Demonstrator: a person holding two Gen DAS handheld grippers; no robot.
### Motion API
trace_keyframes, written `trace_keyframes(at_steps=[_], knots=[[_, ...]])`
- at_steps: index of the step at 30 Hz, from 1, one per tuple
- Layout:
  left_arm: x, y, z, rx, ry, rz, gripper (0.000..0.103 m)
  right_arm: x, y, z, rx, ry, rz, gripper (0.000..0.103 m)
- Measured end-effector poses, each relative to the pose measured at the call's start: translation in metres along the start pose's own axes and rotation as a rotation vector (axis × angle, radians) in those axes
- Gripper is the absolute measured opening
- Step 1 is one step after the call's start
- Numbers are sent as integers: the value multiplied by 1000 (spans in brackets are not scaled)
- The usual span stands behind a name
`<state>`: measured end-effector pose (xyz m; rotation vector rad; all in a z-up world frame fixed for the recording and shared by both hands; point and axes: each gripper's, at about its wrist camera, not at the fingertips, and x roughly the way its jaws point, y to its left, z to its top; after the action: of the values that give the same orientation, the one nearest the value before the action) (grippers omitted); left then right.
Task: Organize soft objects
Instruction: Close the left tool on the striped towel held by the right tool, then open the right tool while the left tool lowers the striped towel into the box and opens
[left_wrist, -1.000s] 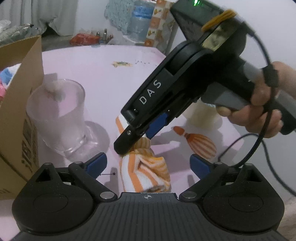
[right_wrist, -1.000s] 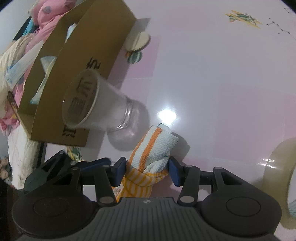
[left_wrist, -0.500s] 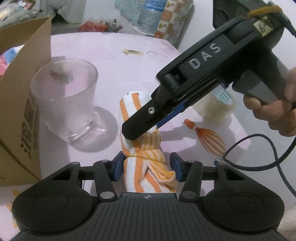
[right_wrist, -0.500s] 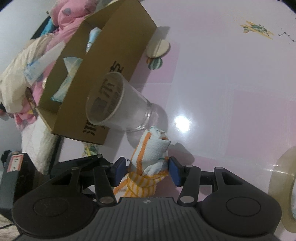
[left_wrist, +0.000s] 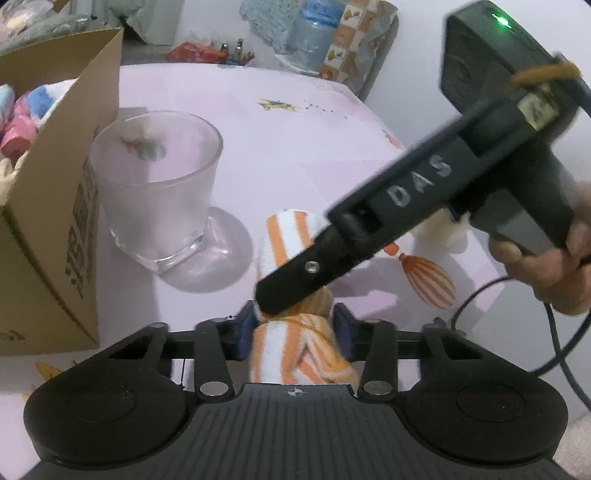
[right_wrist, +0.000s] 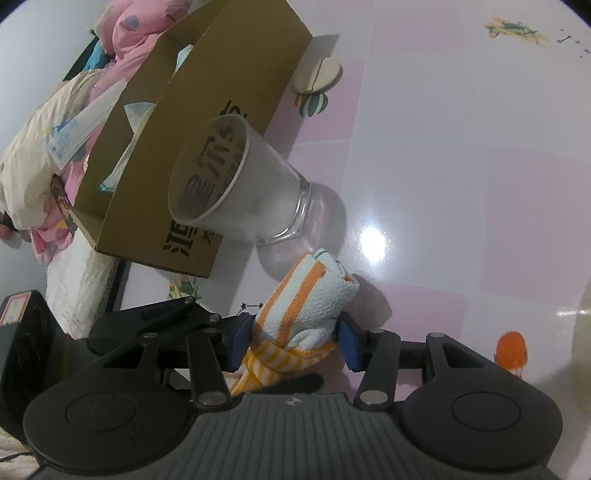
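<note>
Both sets of jaws meet on the rolled orange-and-white striped towel (left_wrist: 291, 343). The right gripper (right_wrist: 293, 338) is clamped on it near its knotted waist. The left gripper (left_wrist: 293, 328) has the towel's near end between its blue pads, jaws narrow and closing; the pads sit right at the cloth. The towel rests on the pink desk (left_wrist: 280, 147), just right of a frosted glass (left_wrist: 157, 192). Left of the glass stands a cardboard box (right_wrist: 207, 122) holding soft cloths.
</note>
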<state>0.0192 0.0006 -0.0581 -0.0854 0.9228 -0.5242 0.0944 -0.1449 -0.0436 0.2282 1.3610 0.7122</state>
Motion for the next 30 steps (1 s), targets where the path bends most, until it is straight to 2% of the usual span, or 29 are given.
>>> trace_keyframes(at_steps=[4,10,15,17,20,24,30], knots=[[-19,-1,-1,-7,-39,-30,40,-21,19,-10,-24,-49,-2,12],[-90,-5,8,12,-206,-39,40,-75,89,-18,-206,-204,-9,12],[-153,17,30,3,-395,50,40,-96,151,16,-389,-305,50,12],[-163,30,40,-25,-424,88,40,-89,166,41,-425,-302,70,12],[-164,60,53,-93,-410,127,40,-63,179,80,-436,-255,73,12],[-143,102,64,-207,-327,121,40,-18,176,124,-389,-151,59,12],[-109,135,63,-313,-210,80,40,17,164,132,-403,-66,-22,14]])
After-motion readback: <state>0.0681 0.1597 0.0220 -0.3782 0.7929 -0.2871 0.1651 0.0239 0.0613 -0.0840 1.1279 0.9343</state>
